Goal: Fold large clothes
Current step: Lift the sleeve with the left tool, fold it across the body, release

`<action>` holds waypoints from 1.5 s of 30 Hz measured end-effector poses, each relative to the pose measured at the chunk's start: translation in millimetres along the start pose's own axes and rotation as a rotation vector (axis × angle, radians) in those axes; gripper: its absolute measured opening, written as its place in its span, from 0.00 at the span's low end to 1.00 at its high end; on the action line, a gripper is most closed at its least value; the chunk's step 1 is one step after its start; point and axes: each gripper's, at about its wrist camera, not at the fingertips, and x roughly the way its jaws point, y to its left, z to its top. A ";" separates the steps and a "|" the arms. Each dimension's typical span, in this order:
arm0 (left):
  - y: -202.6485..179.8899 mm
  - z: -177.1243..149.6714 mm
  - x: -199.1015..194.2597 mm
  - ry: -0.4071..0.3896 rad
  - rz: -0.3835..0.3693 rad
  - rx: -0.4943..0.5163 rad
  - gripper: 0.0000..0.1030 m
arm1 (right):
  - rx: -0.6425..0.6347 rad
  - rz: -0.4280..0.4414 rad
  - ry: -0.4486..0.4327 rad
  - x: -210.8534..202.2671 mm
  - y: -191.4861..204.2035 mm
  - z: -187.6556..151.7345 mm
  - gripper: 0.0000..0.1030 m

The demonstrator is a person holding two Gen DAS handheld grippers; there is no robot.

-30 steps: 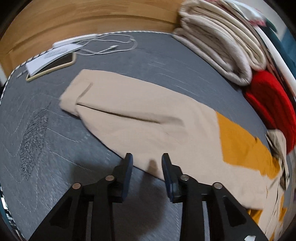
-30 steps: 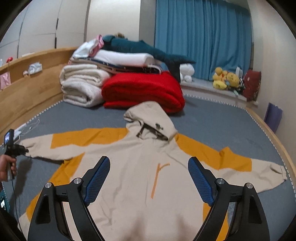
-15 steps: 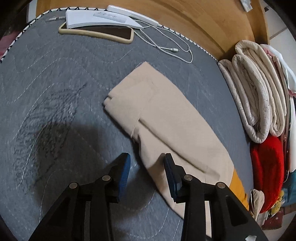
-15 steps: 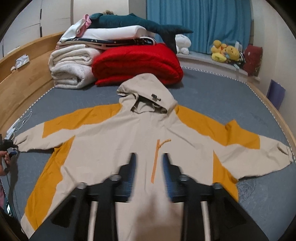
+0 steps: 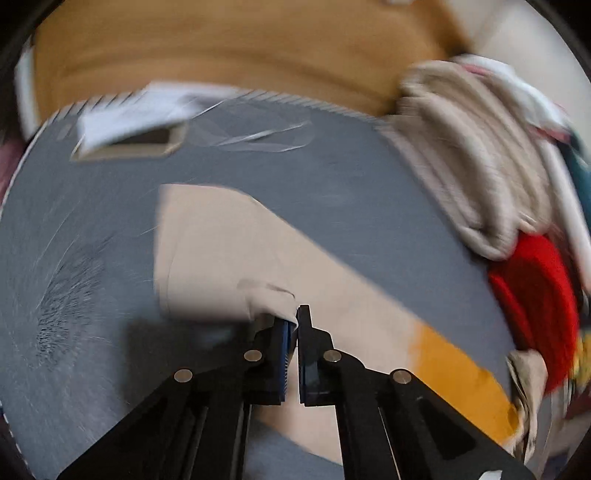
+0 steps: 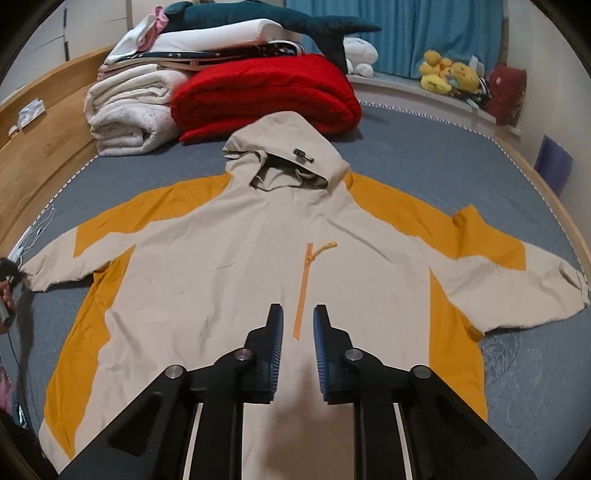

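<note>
Grey quilted bed [image 6: 424, 162] in a room with blue curtains [image 6: 399, 33], wooden side rail [image 6: 40, 155] along one edge — beige-and-orange hooded jacket [image 6: 236, 258] spread flat across the middle, hood toward a red blanket [image 6: 266, 92] and a stack of white bedding [image 6: 129, 110]. Left gripper [image 5: 296, 318] at the jacket's sleeve end [image 5: 207, 243], pinched shut on a raised pucker of beige cloth. Right gripper [image 6: 298, 325] above the jacket's lower front, straddling the orange zipper [image 6: 303, 288] — narrow gap, closing, nothing pressed between.
</note>
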 end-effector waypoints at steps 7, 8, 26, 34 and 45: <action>-175.7 -91.5 -80.5 0.027 -0.312 0.329 0.02 | 0.067 0.002 0.069 -4.1 -15.7 -6.5 0.16; -193.0 -106.7 -87.9 0.039 -0.346 0.364 0.02 | 0.070 0.001 0.074 -5.5 -16.6 -6.5 0.16; -314.0 -336.2 -69.8 0.487 -0.495 0.688 0.02 | 0.296 0.028 0.060 -19.3 -58.1 -3.3 0.16; -343.8 -362.8 -78.1 0.495 -0.569 0.696 0.02 | 0.308 0.071 0.068 -8.1 -50.0 -0.8 0.16; -350.0 -341.9 -116.9 0.611 -0.613 0.769 0.12 | 0.319 0.077 0.072 -2.4 -52.7 -1.2 0.17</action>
